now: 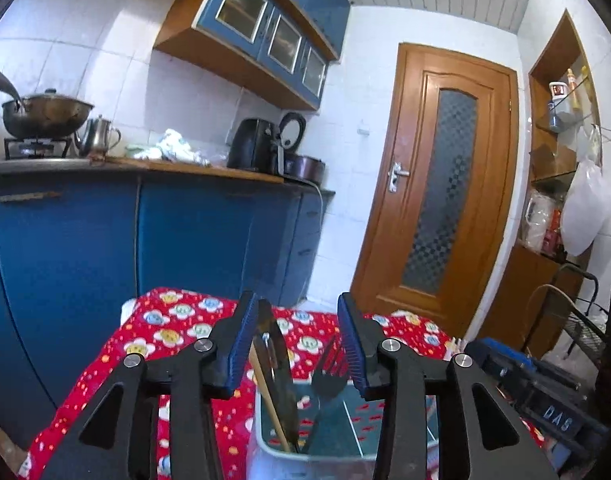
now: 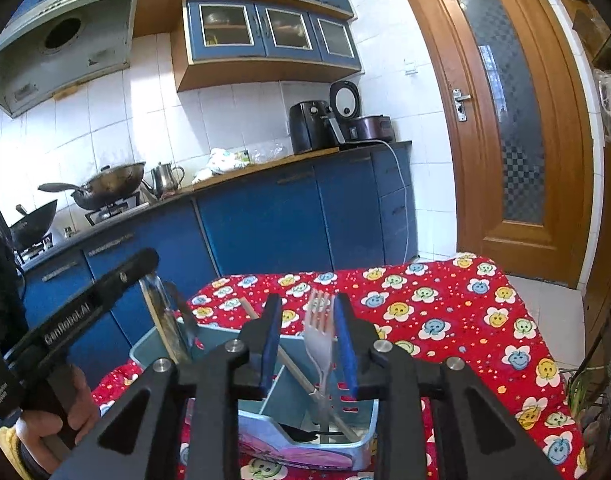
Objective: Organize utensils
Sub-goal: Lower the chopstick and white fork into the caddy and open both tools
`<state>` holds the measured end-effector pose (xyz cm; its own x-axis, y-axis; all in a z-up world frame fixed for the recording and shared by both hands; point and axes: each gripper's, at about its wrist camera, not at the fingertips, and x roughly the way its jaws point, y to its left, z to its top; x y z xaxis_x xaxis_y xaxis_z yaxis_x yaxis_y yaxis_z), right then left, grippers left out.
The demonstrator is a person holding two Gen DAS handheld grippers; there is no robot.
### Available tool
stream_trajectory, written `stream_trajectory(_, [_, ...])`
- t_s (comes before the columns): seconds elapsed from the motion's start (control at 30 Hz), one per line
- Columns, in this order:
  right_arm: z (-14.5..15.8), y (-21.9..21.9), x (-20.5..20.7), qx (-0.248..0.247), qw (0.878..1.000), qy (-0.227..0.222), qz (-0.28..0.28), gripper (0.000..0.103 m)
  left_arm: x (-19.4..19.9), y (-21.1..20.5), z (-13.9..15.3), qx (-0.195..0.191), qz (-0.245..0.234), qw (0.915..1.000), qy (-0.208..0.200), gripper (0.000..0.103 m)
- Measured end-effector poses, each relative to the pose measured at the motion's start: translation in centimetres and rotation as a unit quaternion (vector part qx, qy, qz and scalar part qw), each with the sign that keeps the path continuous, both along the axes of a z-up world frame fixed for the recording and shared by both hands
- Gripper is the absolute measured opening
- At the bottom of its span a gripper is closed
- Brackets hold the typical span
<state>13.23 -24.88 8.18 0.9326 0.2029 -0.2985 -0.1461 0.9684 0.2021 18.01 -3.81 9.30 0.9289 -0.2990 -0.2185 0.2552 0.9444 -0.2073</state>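
Note:
A light-blue utensil holder (image 2: 289,446) with compartments stands on the red flowered tablecloth (image 2: 445,312). My right gripper (image 2: 307,302) is open above it. A translucent white plastic fork (image 2: 319,336) stands upright between the pads, close to the right one and apart from the left one. A wooden chopstick (image 2: 297,368) leans in the same compartment. My left gripper (image 1: 297,304) is open over the holder (image 1: 261,440). A flat dark utensil with a wooden edge (image 1: 275,364) stands beside its left pad. A black fork (image 1: 329,376) stands near the right pad.
The left gripper's black finger (image 2: 101,300) and a hand (image 2: 53,420) show at the left of the right wrist view. Blue cabinets (image 2: 265,224) and a counter with woks (image 2: 109,184), a kettle and appliances lie behind the table. A wooden door (image 2: 505,120) is at right.

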Motion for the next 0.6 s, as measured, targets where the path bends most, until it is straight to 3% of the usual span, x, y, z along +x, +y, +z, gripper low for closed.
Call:
stream_trajectory(0.2, [1.4,-0.1,-2.0,0.016,1.0,-0.004,0.006,0.032,-1.4,0.7,0.4,-0.002,-0.01,0.9996,0.027,0.05])
stream_trajectory(0.6, [1.2,0.3,-7.1,0.026,0.999,0.031,0.001,0.032,-5.0,1.9,0.0,0.025,-0.033,0.9954,0.087,0.05])
